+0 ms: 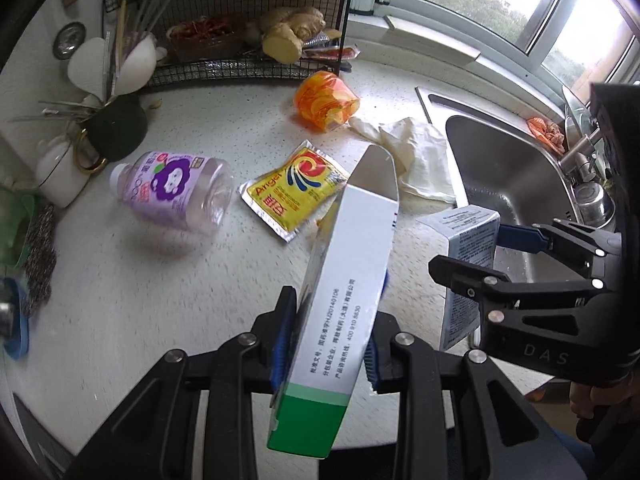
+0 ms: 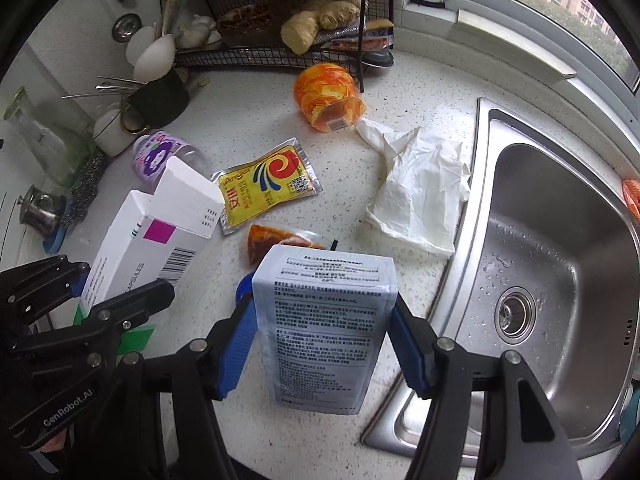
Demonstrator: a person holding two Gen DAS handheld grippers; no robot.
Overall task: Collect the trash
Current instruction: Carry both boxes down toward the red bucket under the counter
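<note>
My left gripper (image 1: 329, 346) is shut on a white and green medicine box (image 1: 340, 288), held above the counter with its top flap open; the box also shows in the right wrist view (image 2: 152, 240). My right gripper (image 2: 324, 334) is shut on a grey printed pouch (image 2: 324, 328), held above the counter edge by the sink; the pouch shows in the left wrist view (image 1: 466, 256). On the counter lie a yellow Angel sachet (image 2: 266, 186), a small red sachet (image 2: 276, 242), an orange wrapper (image 2: 328, 94), a white glove (image 2: 420, 192) and a purple-labelled bottle (image 1: 176, 188).
A steel sink (image 2: 560, 264) is at the right. A black wire rack (image 2: 280, 20) with ginger stands at the back. A black mug (image 2: 160, 100) with utensils, a white cup and a steel scourer (image 2: 86, 188) crowd the left side.
</note>
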